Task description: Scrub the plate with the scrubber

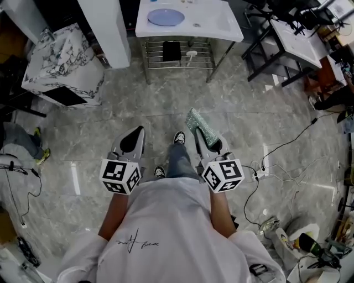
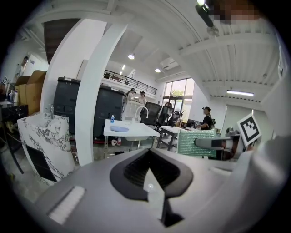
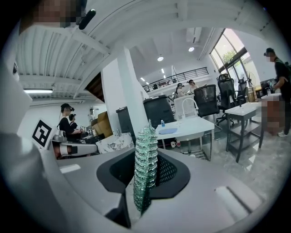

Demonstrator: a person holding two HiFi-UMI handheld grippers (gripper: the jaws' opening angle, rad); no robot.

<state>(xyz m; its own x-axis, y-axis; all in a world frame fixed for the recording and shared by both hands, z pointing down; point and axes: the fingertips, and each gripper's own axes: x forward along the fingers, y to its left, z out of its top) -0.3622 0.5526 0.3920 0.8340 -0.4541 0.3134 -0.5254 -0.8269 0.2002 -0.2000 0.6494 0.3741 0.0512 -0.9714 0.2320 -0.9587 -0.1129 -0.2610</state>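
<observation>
Two claws are held out in front of the person, who stands on the grey floor [image 1: 83,127] well apart from where the work will be done.

On the left, the left claw [image 1: 136,134] is pressed together with nothing in it. Its own view shows the two jaws meeting on a thin seam, with no object between them.

Ahead and between the two claws stands the white counter [image 1: 224,27] with its basin. The blue plate [image 1: 166,17] lies flat on the left part of the counter, and nothing touches it. From the left gripper view the plate [image 2: 119,129] is small and far off, which fits how far away it looks from the head view.

On the right, the right claw [image 1: 204,139] is pinching the green scrubber [image 1: 201,126]. Most of the pad sticks out past the jaw tips. In the right gripper view the scrubber [image 3: 145,164] stands edge-on and upright between the closed jaws, and it looks firmly held.

As a judgement of progress, the tool is in hand, so the pick-up is done. The scrubbing itself has not begun, because scrubber and plate are well apart. What is left is to walk to the counter, bring the pad down onto the plate's face and rub it. The empty left claw would probably have to steady the rim.
</observation>
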